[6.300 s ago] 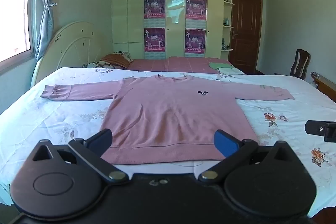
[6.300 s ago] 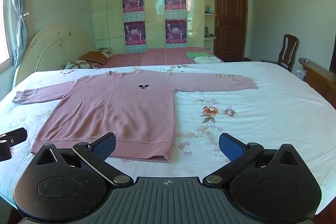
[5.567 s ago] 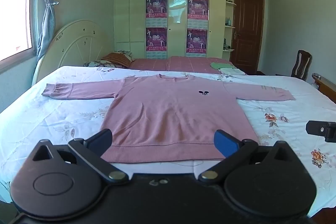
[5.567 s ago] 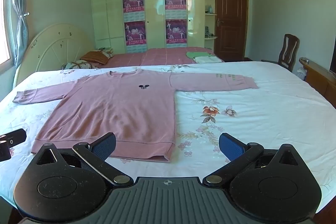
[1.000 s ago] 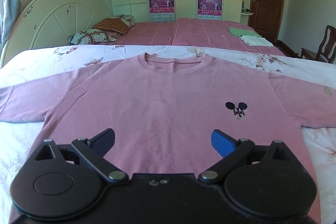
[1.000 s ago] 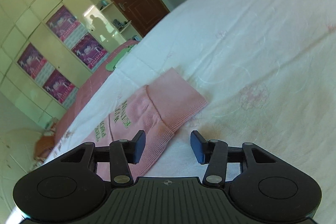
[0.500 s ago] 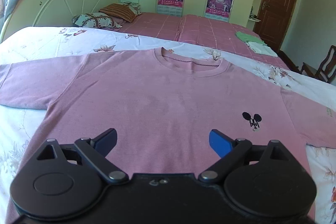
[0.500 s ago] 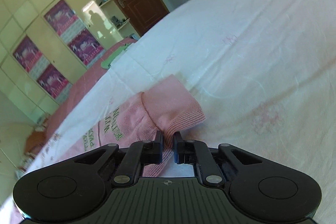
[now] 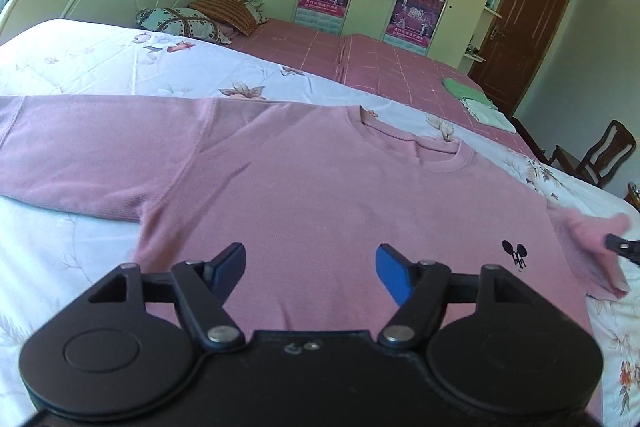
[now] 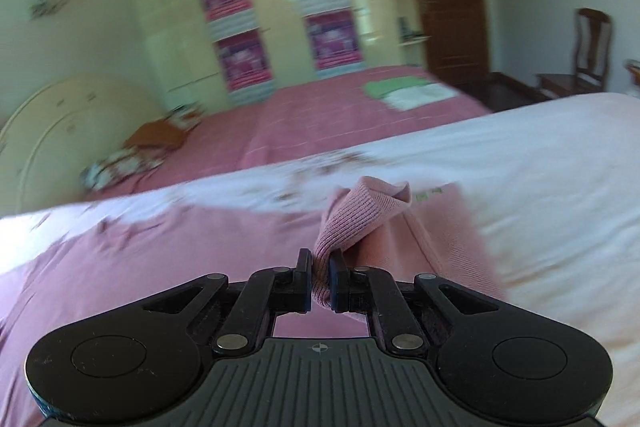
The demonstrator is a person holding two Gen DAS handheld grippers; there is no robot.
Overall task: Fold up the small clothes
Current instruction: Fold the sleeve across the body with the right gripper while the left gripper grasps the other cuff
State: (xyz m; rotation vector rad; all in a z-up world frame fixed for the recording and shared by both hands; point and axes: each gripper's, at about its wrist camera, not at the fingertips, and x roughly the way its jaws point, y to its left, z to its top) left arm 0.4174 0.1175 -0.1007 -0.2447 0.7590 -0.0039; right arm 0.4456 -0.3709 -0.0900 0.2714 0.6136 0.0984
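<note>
A pink long-sleeved sweater [image 9: 320, 187] with a small black mouse logo [image 9: 516, 253] lies flat, front up, on the bed. My left gripper [image 9: 310, 261] hovers over its chest. Its jaws are closing, and no cloth is pinched between the blue pads [image 9: 390, 267]. My right gripper [image 10: 320, 279] is shut on the ribbed cuff of the right sleeve [image 10: 360, 215], which it holds lifted and folded over above the sweater body [image 10: 160, 247]. The left wrist view shows that raised sleeve [image 9: 592, 227] and the right gripper's tip [image 9: 622, 247] at the far right. The other sleeve [image 9: 80, 147] lies stretched out to the left.
The white floral sheet [image 9: 80, 67] covers the near part of the bed, with a pink checked cover [image 9: 380, 67] behind it. Pillows [image 9: 192, 19] lie by the headboard. Folded green and white clothes [image 9: 476, 103] sit at the back right. A wooden chair [image 9: 596, 159] stands beside the bed.
The right gripper closed on the sleeve cuff, lifted it and swung it over toward the sweater body. The left gripper slid left across the chest while its jaws narrowed.
</note>
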